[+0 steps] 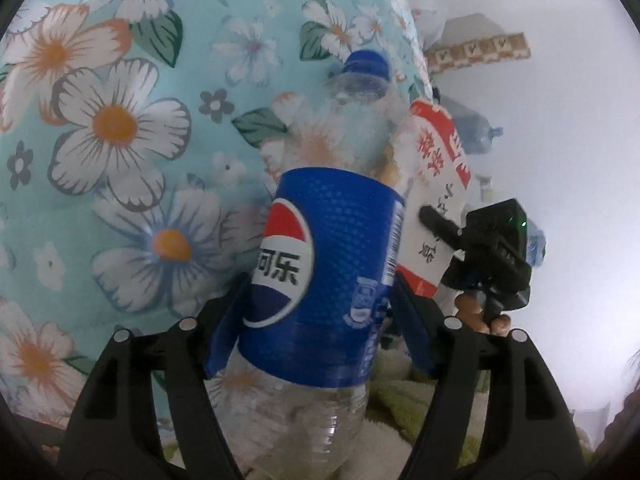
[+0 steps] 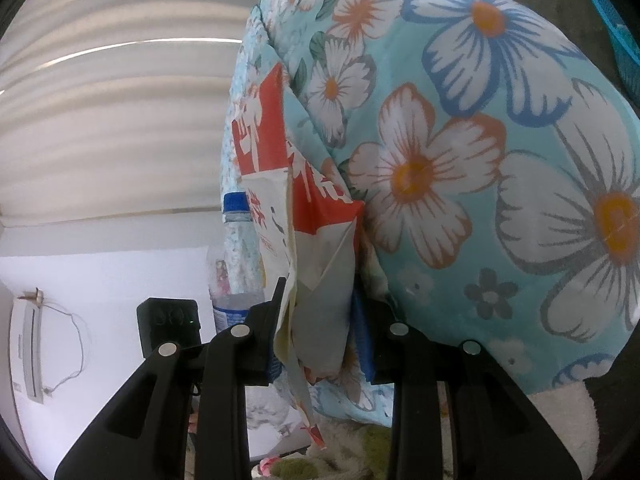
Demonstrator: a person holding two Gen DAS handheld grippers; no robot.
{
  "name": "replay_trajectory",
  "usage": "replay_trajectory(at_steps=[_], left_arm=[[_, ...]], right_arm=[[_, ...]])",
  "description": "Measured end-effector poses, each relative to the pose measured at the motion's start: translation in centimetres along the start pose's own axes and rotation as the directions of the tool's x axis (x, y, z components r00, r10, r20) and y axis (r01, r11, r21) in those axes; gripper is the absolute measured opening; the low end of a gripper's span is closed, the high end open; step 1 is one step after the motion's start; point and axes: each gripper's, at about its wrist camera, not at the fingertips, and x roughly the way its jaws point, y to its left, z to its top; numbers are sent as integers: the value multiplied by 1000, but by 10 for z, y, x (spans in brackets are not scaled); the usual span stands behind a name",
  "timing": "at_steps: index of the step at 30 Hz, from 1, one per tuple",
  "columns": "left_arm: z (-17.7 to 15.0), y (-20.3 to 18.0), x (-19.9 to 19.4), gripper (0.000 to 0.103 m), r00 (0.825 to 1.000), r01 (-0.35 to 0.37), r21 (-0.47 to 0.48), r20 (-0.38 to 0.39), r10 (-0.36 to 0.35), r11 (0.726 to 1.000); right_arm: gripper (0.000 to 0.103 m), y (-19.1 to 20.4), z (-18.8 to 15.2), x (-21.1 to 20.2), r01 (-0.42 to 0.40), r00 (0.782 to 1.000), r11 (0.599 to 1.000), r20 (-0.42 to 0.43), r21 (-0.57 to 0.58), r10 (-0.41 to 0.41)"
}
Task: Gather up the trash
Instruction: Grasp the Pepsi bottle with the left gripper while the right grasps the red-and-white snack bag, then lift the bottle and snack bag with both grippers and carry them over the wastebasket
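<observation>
A clear, empty plastic cola bottle (image 1: 320, 264) with a blue label and blue cap stands between the fingers of my left gripper (image 1: 316, 328), which is shut on its label. The bottle (image 2: 240, 256) also shows in the right wrist view, at the left of the pack. A crumpled red and white paper pack (image 2: 316, 280) with printed characters is pinched in my right gripper (image 2: 320, 308). In the left wrist view that pack (image 1: 436, 184) sits just right of the bottle, with one right gripper finger (image 1: 440, 224) across it and a hand below.
A light blue cloth with big white and orange flowers (image 1: 120, 120) bulges close behind both items and fills the right of the right wrist view (image 2: 480, 160). Fluffy white and green bedding (image 1: 400, 400) lies below. A white wall (image 1: 560, 120) is at the right.
</observation>
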Motion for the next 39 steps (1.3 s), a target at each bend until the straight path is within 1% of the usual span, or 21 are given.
replay_trajectory(at_steps=[1,3,6,9,16,19,21,24,27,29,31,33,35,39], left_arm=[[0,0,-2,67,1000,-3,7,21,3,1000],[4,-3,-3,67,998,-31,40,50,29,999],[10,-6,-4,67,997,-50,78,69,45,996],[16,-10,0,67,993,-86,105,89,77,991],[18,-19,7,66,990,-122,161,95,108,979],[16,-18,7,65,989,-129,173,98,113,976],[16,-17,6,65,989,-129,177,99,113,976],[15,-16,5,65,988,-130,179,101,114,975],[16,-20,8,65,987,-140,187,107,121,972],[17,-22,10,65,986,-146,191,111,126,971],[17,-23,11,65,985,-148,192,112,128,970],[18,-23,12,65,985,-147,189,112,128,971],[18,-25,13,65,985,-154,189,112,134,970],[18,-32,16,65,979,-192,203,115,171,960]], right_arm=[[31,0,1,1,1,1000,1000,-1,1,-1],[32,1,3,4,1,1000,1000,-4,5,-1],[33,1,6,4,1,1000,1000,-10,13,-1],[36,3,10,8,1,1000,1000,-15,12,-1],[40,11,20,19,10,999,1000,-33,0,-10],[47,18,23,24,9,999,1000,-41,-22,-10],[53,23,24,27,9,999,999,-47,-35,-11],[54,26,26,32,-2,998,999,-55,-40,0],[54,29,29,39,-7,998,999,-60,-49,4],[53,33,29,43,4,998,998,-56,-58,-7],[47,33,29,46,8,999,998,-51,-58,-11],[35,29,31,51,10,999,999,-45,-37,-12],[31,26,30,51,-7,999,1000,-38,-24,7],[30,26,28,44,5,1000,999,-15,-47,-6]])
